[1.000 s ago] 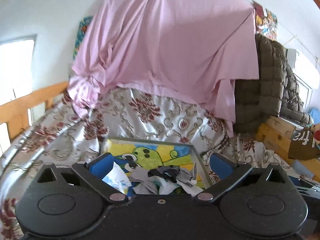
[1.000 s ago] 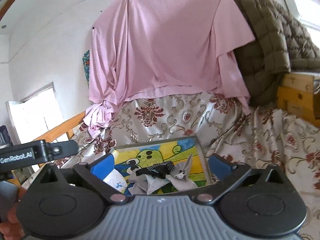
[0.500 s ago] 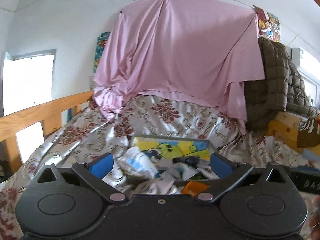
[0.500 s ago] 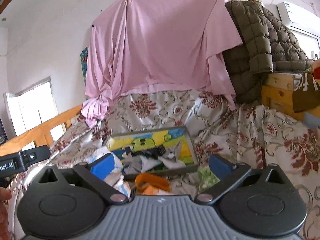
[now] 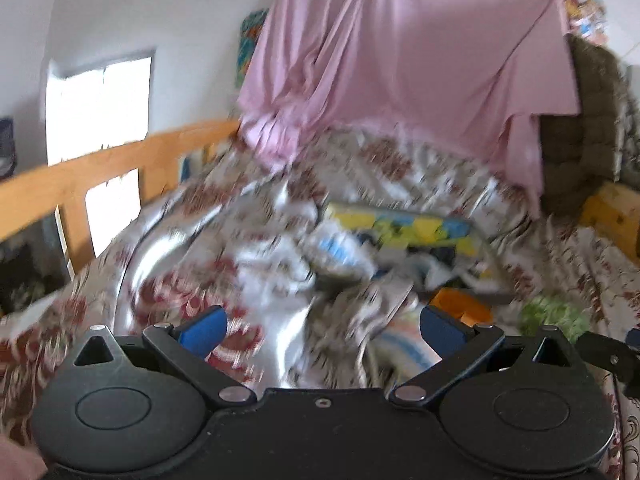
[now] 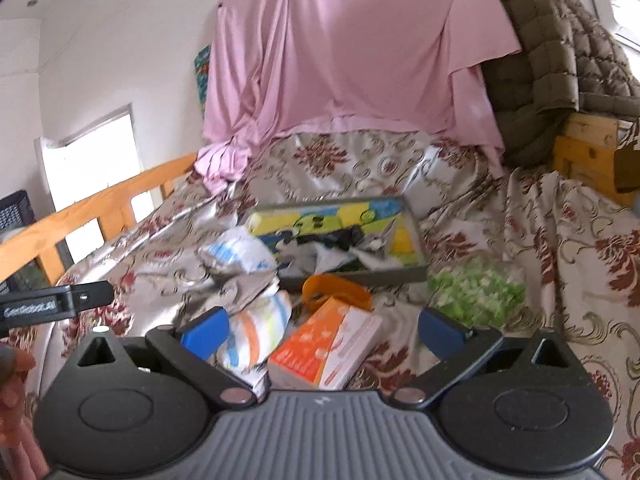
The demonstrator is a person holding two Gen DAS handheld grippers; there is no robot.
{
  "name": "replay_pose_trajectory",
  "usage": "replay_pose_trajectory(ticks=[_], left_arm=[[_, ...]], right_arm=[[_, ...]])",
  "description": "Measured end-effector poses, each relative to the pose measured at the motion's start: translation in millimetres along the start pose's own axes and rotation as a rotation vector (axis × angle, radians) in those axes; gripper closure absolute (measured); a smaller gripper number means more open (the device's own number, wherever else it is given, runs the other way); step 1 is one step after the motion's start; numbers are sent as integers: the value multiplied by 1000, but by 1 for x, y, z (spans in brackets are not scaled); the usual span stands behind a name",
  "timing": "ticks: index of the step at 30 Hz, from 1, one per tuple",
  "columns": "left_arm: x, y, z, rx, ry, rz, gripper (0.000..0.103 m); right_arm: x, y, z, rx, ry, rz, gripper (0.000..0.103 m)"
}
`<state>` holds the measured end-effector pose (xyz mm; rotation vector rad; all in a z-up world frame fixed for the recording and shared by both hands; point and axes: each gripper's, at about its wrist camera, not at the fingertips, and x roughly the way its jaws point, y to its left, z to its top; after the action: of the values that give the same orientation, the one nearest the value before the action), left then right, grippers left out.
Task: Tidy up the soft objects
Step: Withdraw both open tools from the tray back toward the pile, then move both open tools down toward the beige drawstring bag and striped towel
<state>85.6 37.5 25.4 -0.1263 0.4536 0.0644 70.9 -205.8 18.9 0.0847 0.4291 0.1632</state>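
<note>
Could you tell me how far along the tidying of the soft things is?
Some grey and black cloths already lie in the cartoon-printed tray. Nothing is in hand: left gripper and right gripper are open. The green fluffy cloth and striped white cloth remain outside.

soft stuff (image 6: 246, 254) beside tray (image 6: 412, 240)

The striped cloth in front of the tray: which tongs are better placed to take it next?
Probably the right tongs: open, with the striped cloth at their left finger in a sharp view. The left tongs, also open, point more at bare bedspread, and that view is blurred.
</note>
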Motion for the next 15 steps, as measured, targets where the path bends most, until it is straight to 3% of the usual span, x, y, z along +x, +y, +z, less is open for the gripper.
replay_pose_trajectory(ticks=[15], left_arm=[[26,-6,-15,81,195,98,1]], right_arm=[[23,9,-13,-8,133,21,0]])
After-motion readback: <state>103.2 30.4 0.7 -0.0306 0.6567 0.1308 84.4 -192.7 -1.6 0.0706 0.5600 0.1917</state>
